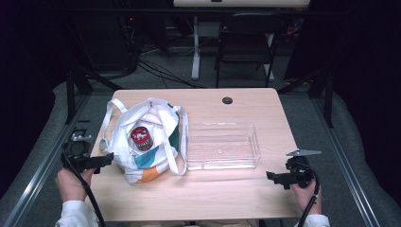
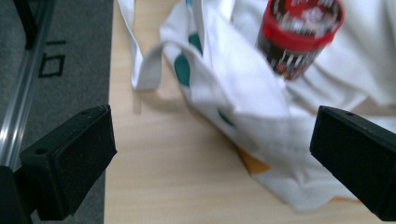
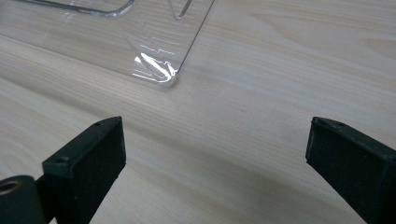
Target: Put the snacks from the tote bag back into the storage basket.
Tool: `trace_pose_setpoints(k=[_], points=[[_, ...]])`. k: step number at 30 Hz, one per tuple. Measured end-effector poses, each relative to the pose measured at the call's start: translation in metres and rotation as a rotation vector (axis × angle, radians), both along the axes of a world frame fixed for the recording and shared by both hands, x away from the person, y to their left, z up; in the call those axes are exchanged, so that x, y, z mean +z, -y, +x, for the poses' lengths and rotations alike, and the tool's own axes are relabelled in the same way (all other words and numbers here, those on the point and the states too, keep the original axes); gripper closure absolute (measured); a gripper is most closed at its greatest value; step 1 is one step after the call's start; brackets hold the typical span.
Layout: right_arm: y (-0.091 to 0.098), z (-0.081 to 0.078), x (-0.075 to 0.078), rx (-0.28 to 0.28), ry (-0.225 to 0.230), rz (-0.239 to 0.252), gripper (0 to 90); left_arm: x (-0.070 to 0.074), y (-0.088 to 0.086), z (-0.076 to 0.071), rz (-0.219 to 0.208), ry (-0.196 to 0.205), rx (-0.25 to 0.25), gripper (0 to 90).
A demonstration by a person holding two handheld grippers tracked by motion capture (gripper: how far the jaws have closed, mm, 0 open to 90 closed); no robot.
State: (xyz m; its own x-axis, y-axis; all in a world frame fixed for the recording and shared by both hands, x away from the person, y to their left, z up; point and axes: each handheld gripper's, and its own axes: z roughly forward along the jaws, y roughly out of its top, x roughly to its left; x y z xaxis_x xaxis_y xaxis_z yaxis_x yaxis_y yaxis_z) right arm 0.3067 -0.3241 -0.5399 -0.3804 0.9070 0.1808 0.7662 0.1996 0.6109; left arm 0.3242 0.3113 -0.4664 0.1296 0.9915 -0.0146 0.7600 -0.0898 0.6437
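Here, the wooden table (image 1: 236,194) carries three things: one white tote bag (image 1: 142,142) with teal and orange patches, one can (image 1: 141,138) with a red rim and a dark label lying in the bag's open mouth, and one clear plastic tray (image 1: 222,145) just beside the bag on its right. The tray holds nothing. The bag's two long white handles trail out, one loop toward the table's far left corner and one along the tray's near-left side. A small dark round cap (image 1: 227,100) sits in the tabletop near the far edge. The can's label bears white lettering, but it is too blurred in both the high view and the left gripper view to read. There are two grippers, one in each hand. The left gripper (image 1: 101,162) is held low at the table's left edge, its jaws pointing rightward at the bag and spread wide apart with nothing between them; in its own view the bag (image 2: 243,93) and the can (image 2: 299,35) lie ahead, apart from the jaws. The left hand (image 1: 71,184) grips it from below, a white sleeve at the wrist. The right gripper (image 1: 274,177) hovers over the near right part of the table, aimed leftward, its jaws likewise wide open and empty; a corner of the tray (image 3: 159,70) lies ahead. The right hand (image 1: 307,191) wraps its handle
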Motion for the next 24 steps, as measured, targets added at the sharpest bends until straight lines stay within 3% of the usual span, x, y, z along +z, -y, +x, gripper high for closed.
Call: trace_pose_setpoints(k=[4,8,17,24], points=[[-0.001,-0.001,0.001,-0.005,0.005,-0.016,4.8,0.019,0.005,0.011,-0.025,0.044,-0.015,0.0],[0.0,-0.001,0.002,-0.01,0.005,-0.017,5.1,0.031,0.018,0.024,-0.027,0.054,-0.061,0.0],[-0.001,-0.001,0.002,-0.003,0.006,-0.019,5.8,0.028,0.044,0.057,-0.038,-0.015,-0.148,0.0],[-0.002,-0.001,0.002,-0.003,0.005,-0.019,5.9,0.016,0.062,0.082,-0.066,-0.083,-0.2,0.0]])
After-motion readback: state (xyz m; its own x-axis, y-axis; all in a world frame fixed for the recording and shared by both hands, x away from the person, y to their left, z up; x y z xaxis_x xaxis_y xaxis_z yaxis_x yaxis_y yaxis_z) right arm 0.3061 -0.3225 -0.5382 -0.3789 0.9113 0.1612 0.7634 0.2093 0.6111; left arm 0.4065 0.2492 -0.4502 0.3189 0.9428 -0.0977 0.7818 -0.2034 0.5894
